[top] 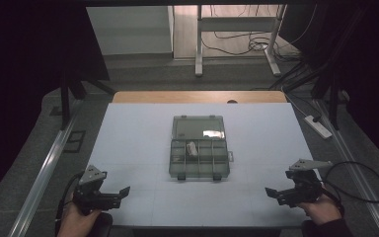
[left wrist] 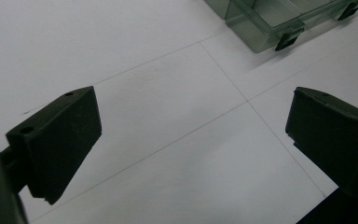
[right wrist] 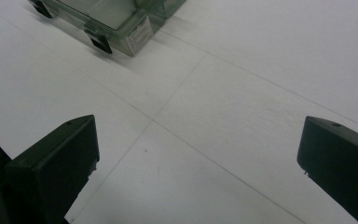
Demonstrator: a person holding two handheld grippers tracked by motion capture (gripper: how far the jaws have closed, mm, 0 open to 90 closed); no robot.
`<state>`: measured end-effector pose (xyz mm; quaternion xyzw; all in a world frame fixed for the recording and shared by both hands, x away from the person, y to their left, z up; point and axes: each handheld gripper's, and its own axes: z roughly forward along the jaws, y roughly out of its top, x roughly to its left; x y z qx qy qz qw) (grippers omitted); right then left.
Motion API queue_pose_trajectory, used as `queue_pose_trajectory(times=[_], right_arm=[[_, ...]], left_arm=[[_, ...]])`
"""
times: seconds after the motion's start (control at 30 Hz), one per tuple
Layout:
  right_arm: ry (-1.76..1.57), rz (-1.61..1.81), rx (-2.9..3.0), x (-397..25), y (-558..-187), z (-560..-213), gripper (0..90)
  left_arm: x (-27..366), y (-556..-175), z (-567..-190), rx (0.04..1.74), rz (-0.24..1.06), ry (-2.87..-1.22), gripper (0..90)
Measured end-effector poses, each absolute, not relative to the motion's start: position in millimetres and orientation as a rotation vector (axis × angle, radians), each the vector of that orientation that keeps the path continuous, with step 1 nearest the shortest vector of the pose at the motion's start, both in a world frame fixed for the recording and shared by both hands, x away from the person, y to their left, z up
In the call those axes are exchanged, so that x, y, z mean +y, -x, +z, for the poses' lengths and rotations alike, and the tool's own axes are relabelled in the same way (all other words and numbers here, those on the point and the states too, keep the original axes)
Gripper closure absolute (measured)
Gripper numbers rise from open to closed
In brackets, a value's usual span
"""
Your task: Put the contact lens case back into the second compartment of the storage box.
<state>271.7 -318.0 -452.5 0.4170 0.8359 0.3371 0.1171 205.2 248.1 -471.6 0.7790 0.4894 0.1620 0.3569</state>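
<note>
Transparent grey plastic makes the one organizer box (top: pixel 199 157) that lies open on the white table (top: pixel 128 143), with its lid (top: pixel 198 127) folded flat on the far side. I count two rows of small compartments in the box, but the exact number of compartments I cannot tell. One small pale object (top: pixel 192 148) lies in a compartment of the far row, near the middle of the box; what it is I cannot tell. Two dark latches (top: pixel 181 177) stand on the near edge of the box.

Two grippers are in view, one in each hand. Left gripper (top: pixel 124 192) is on the near left side of the box, well apart from it, above the table edge. Its two jaws are spread wide and nothing is between them. From the left gripper view, one corner of the box (left wrist: pixel 265 35) with a latch appears far ahead. Right gripper (top: pixel 270 191) is on the near right side of the box, also well apart. Its two jaws are wide apart too and hold nothing; the right gripper view shows the box corner (right wrist: pixel 130 39) ahead
</note>
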Motion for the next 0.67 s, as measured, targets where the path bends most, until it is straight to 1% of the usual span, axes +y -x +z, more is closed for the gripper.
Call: queue_pose_trajectory(times=[0.67], right_arm=[[-1.309,0.926,2.392,-331,-257,-450,0.0]], left_arm=[[248,-205,-471,1.255,0.423,-2.012,3.2]])
